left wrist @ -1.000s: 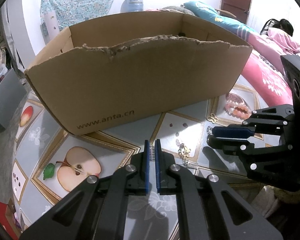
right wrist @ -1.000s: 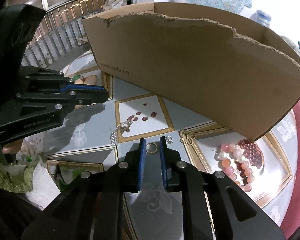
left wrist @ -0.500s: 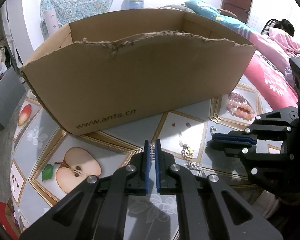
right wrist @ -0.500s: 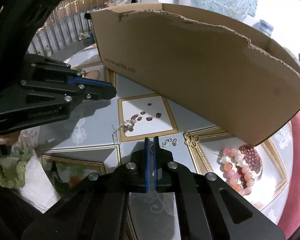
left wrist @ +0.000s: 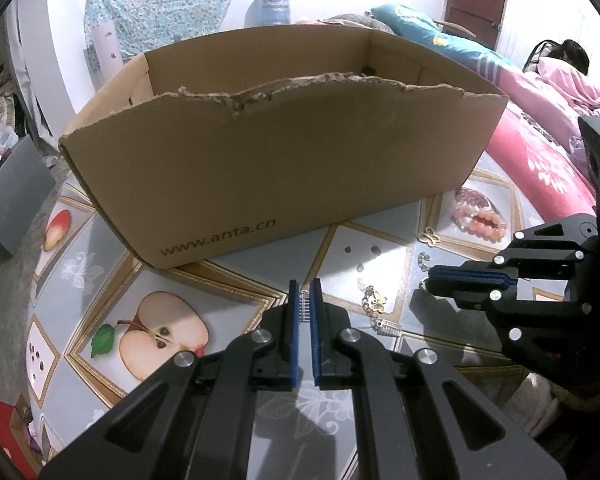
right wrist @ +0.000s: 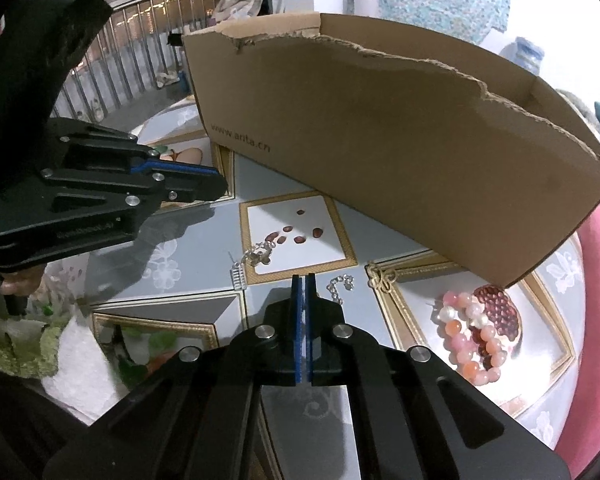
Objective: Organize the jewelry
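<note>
A torn-edged cardboard box (left wrist: 280, 168) (right wrist: 380, 152) stands on the fruit-print tablecloth (left wrist: 80, 264). In front of it lie a silver chain (right wrist: 340, 286), a charm chain (right wrist: 260, 254) (left wrist: 374, 300), a small silver comb piece (right wrist: 238, 274) (left wrist: 388, 326), a gold knot charm (right wrist: 382, 280) and pink bead bracelets (right wrist: 472, 340) (left wrist: 480, 220). My left gripper (left wrist: 305, 292) (right wrist: 220, 184) is shut on a small silver toothed piece (left wrist: 305, 306). My right gripper (right wrist: 304, 280) (left wrist: 430, 280) is shut just left of the silver chain. The gold ring is out of sight, seemingly pinched between its pads.
A bed with a pink quilt (left wrist: 540, 160) runs along the right, with a person lying at its far end (left wrist: 568, 52). A metal railing (right wrist: 112, 60) stands behind the left gripper. A grey box (left wrist: 12, 200) sits off the table's left edge.
The right gripper's jaws closed around the gold ring that lay between them, and the gripper rose a little off the table. The left gripper kept still with its piece.
</note>
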A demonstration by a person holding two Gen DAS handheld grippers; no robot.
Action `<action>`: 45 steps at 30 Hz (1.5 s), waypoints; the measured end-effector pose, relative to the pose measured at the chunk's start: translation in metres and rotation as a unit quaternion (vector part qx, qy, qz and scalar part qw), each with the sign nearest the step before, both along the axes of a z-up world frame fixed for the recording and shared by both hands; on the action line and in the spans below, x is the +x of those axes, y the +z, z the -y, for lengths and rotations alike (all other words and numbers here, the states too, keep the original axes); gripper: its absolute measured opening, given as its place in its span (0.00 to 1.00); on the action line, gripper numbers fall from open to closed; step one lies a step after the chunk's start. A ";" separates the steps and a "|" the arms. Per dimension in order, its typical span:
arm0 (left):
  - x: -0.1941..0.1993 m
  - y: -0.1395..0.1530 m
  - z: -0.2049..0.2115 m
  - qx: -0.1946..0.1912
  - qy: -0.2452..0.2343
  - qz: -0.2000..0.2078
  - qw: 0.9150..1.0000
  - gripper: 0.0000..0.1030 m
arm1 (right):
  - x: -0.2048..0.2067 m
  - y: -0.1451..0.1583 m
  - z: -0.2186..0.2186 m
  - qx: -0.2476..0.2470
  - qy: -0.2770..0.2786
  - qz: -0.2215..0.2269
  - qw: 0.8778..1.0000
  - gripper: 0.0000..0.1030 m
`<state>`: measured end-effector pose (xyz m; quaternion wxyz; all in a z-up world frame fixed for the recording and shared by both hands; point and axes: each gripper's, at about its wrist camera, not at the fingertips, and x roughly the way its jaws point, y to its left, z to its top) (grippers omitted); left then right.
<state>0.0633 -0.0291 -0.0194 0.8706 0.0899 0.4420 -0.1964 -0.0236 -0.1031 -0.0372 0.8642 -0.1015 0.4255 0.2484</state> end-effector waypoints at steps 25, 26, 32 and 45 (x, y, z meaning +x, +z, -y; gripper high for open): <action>0.000 -0.002 0.002 0.006 -0.004 -0.006 1.000 0.04 | -0.001 0.000 -0.002 0.011 0.040 -0.003 0.999 0.20; 0.001 -0.002 0.002 0.007 -0.005 -0.006 1.000 0.04 | 0.000 -0.001 -0.002 0.004 0.046 0.000 0.999 0.20; 0.001 -0.003 0.001 0.006 -0.003 -0.006 1.000 0.04 | 0.004 -0.007 -0.004 -0.040 0.104 0.022 0.994 0.20; 0.001 -0.001 -0.003 0.009 -0.003 -0.004 1.000 0.04 | 0.016 -0.009 -0.002 -0.011 0.138 0.009 0.990 0.08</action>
